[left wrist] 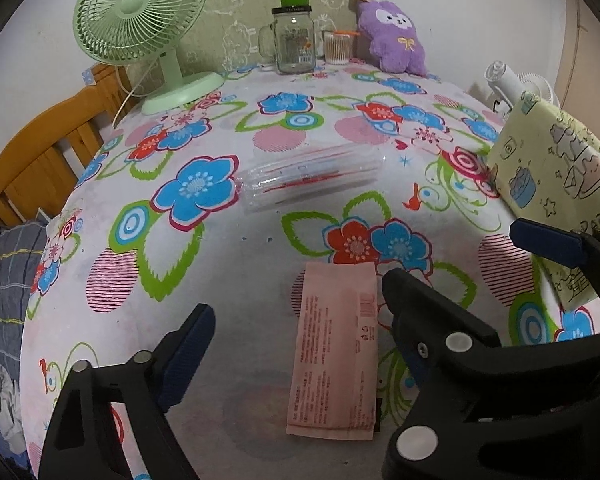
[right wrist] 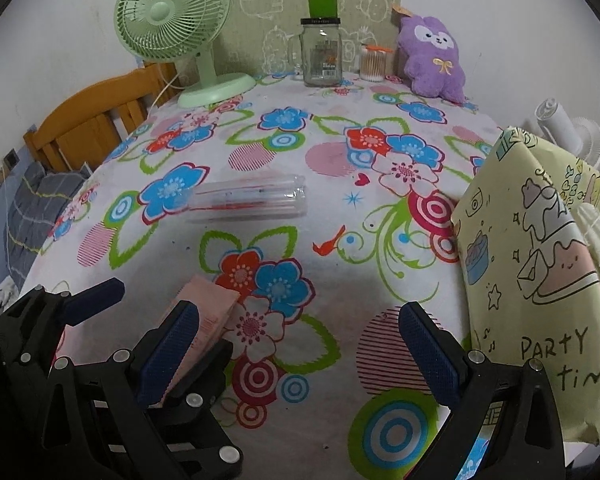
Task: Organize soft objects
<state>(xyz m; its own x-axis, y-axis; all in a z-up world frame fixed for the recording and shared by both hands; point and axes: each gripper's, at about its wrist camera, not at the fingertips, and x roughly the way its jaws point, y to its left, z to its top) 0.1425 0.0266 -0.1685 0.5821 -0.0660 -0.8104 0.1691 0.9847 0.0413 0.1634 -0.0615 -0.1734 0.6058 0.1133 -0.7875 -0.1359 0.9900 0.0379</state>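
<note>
Nearest the left wrist camera is the left gripper (left wrist: 296,332), spread wide and holding nothing, its two blue pads apart over the flowered surface (left wrist: 228,280). Between those pads, toward the one at 3 o'clock, lies the pink packet (left wrist: 336,348), flat on the cloth, its long axis running from 6 to 12 o'clock, in line with the gripper's reach. Whether the pad touches the packet's edge cannot be told.

The right gripper (right wrist: 300,344) is likewise wide open and empty. In its view the pink packet (right wrist: 208,308) sits at 9 o'clock, outside its span and partly hidden by the left gripper (right wrist: 136,312). The left gripper is judged the nearer one for that packet.

At 3 o'clock in the right view, just beside the right gripper's pad, stands the yellow cartoon bag (right wrist: 540,276), a likely place for soft things. The clear plastic tube pack (left wrist: 312,176) lies crosswise at 12 o'clock, well apart from both grippers. The purple plush toy (left wrist: 396,36) leans at the far edge near 1 o'clock, beside the glass jar (left wrist: 294,40) and the green fan (left wrist: 140,28).
</note>
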